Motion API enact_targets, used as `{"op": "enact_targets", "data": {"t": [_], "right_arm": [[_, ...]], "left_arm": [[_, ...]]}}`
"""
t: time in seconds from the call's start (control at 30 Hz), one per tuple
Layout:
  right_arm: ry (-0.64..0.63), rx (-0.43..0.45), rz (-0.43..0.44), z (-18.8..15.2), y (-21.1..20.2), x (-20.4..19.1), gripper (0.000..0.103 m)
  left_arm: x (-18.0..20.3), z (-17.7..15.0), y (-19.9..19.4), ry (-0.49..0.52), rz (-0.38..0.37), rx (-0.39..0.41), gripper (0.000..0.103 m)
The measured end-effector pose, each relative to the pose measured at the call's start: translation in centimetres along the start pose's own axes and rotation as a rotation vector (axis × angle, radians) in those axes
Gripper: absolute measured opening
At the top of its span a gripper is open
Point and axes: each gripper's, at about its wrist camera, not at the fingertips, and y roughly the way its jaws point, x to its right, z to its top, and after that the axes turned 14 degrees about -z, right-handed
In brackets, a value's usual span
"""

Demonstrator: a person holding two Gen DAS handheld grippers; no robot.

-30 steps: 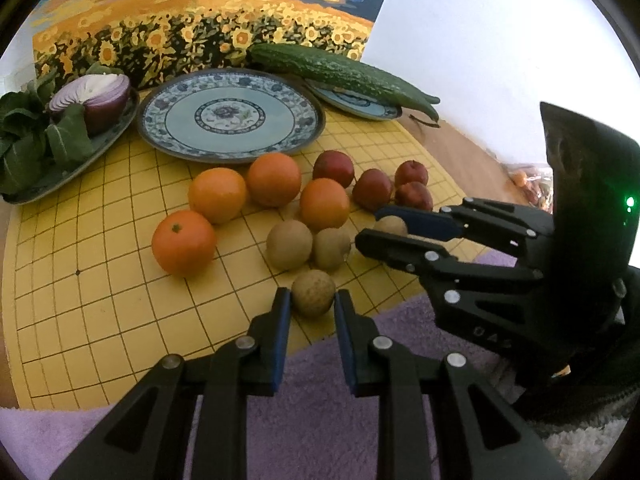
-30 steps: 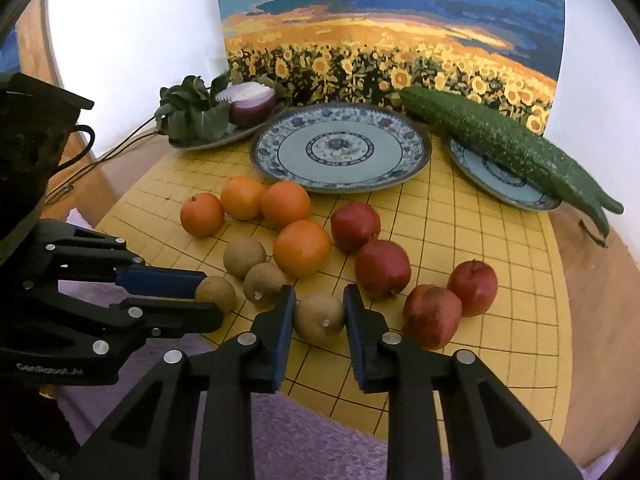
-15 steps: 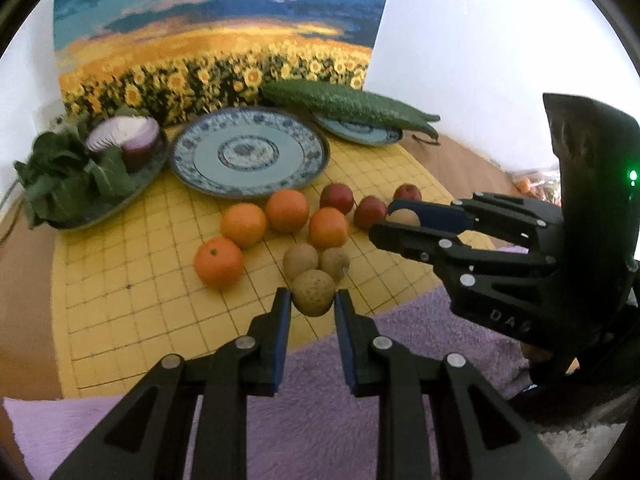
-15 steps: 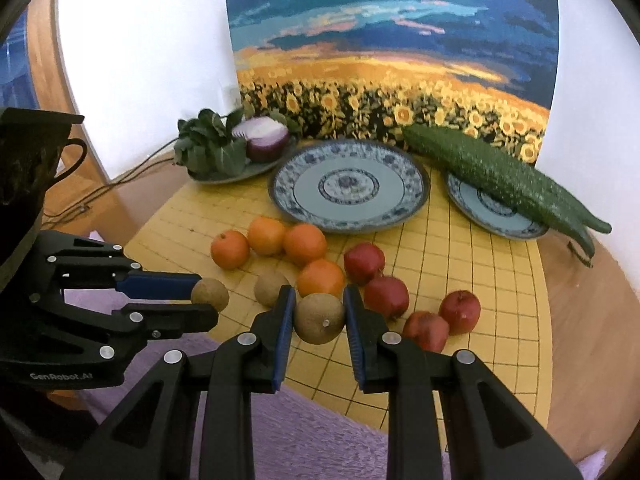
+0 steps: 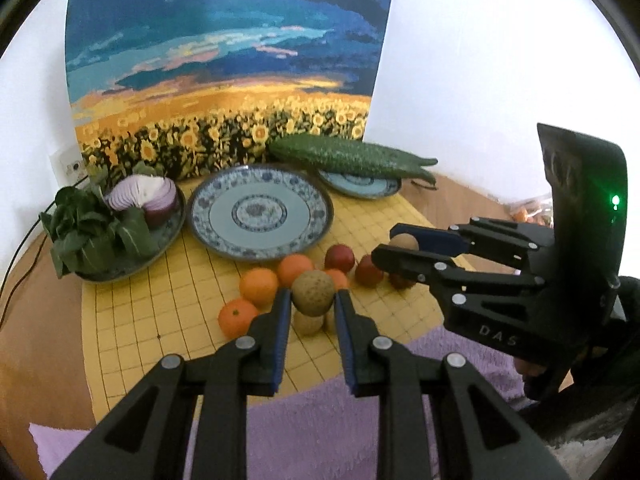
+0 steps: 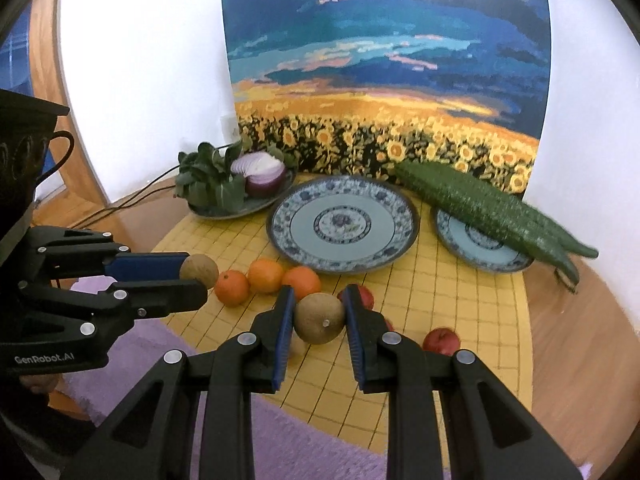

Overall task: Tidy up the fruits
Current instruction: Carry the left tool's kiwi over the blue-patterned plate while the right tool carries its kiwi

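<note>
My left gripper [image 5: 310,300] is shut on a brown round fruit [image 5: 313,293] and holds it above the yellow grid mat [image 5: 160,304]. My right gripper [image 6: 318,316] is shut on another brown round fruit [image 6: 320,318], also lifted off the mat. Each gripper shows in the other's view: the right gripper [image 5: 394,250] at the right, the left gripper [image 6: 196,276] at the left. On the mat lie several oranges [image 5: 259,286], red fruits [image 5: 339,258] and brown fruits [image 5: 308,322]. The large blue patterned plate [image 5: 320,216] behind them holds nothing.
A plate of greens and a cut red onion [image 5: 152,204] stands at the back left. Cucumbers [image 5: 348,156] lie on a small plate at the back right. A sunflower painting [image 5: 224,80] leans on the wall. A purple towel [image 5: 320,420] covers the near edge.
Both grippers have risen, each lifting its brown fruit off the mat. The fruit pile and plates now look lower and farther away.
</note>
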Motion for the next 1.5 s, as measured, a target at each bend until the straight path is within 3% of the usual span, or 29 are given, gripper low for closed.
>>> {"op": "enact_targets", "data": {"t": [0.77,1.5], "right_arm": [[0.006,0.012,-0.011,1.3,2.1,1.3,0.026],[0.06,-0.08,-0.003,1.8,6.5,1.7,0.026]], "left_arm": [[-2.4,1.3,2.0,0.007,-0.014,0.018,0.023],[-5.4,2.0,5.1,-0.059,-0.028,-0.022,0.023]]}}
